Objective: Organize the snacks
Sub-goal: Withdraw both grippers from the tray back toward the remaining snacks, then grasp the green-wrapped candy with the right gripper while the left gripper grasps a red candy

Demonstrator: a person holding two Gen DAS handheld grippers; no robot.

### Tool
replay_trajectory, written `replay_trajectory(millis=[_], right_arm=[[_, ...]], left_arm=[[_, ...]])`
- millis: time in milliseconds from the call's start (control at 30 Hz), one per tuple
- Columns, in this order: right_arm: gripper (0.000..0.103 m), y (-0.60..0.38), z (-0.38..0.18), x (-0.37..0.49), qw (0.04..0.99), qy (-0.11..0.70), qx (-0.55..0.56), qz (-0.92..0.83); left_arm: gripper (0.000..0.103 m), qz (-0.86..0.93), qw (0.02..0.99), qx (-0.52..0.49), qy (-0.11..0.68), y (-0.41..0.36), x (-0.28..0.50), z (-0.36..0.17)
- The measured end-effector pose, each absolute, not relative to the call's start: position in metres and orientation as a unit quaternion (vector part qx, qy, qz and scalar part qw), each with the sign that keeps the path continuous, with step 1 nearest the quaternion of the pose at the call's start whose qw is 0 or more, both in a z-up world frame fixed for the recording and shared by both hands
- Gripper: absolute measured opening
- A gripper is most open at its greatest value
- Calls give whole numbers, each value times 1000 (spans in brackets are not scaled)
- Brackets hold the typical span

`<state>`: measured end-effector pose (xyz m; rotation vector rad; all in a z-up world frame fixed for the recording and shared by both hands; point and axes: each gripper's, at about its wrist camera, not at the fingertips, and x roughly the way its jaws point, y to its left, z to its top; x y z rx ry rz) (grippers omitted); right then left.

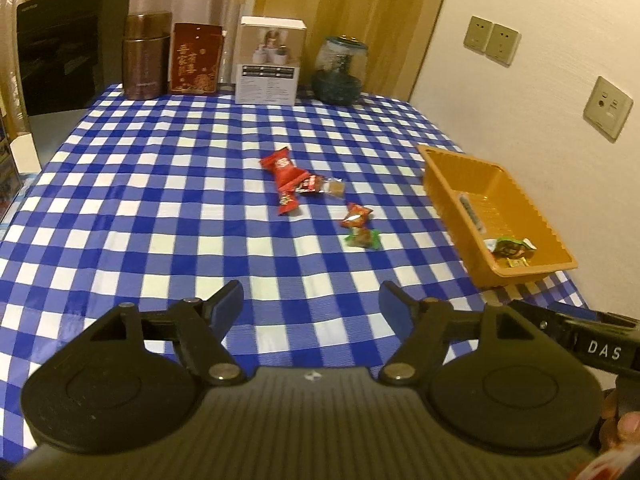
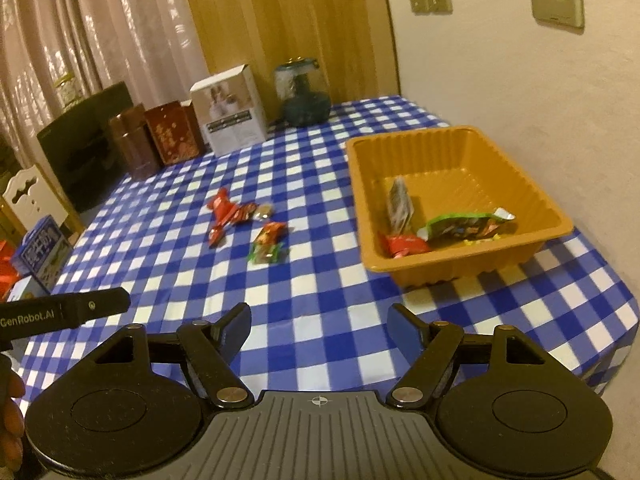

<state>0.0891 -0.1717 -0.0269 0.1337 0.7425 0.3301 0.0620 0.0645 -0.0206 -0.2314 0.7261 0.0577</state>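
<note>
Both tongs stand with jaws apart and nothing between them: the left gripper [image 1: 311,300] and the right gripper [image 2: 318,322] hover over bare checked tablecloth [image 1: 160,200] at the near edge, well short of the snacks. Taking the orange tray [image 2: 554,236] as landmark: nearest to its left lies a green-wrapped candy [image 2: 267,253], touching or just beside an orange-red one [image 2: 272,232]. Further left and farther back sits the long red packet [image 2: 224,216], with a small red sweet [image 1: 311,184] and a clear-wrapped toffee [image 1: 335,187] against its side. Inside the tray rest a green pouch [image 2: 460,226], a red wrapper [image 2: 404,245] and an upright sachet [image 2: 400,200]. Judged light, crinkly and slippery; wrappers will deform. Recommend pinching across each body, not the twisted ends, and singling out the green candy first.
</note>
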Motion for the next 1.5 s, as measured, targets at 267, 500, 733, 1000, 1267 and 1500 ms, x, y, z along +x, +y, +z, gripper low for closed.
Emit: replay_trajectory(millis=[267,500,733,1000,1267,1500], right_arm=[[75,-155,-29,92,915,360,60,173],[75,-134,-32,100,914,353,44,195],[75,-112,-40,118,914,349,25,207],[74,-87,-50,149,914,343,13,217],[74,-66,-73,187,913,346,0,215],[58,-63,-97,215,911,365,22,192]], left_arm=[[72,38,928,-117,352,78,62,-20],[72,35,928,-106,356,89,75,-21],[72,32,928,-88,361,102,95,-24],[73,31,928,-77,363,120,127,-31],[74,25,930,-68,360,131,168,-40],[74,21,926,-69,370,133,200,-59]])
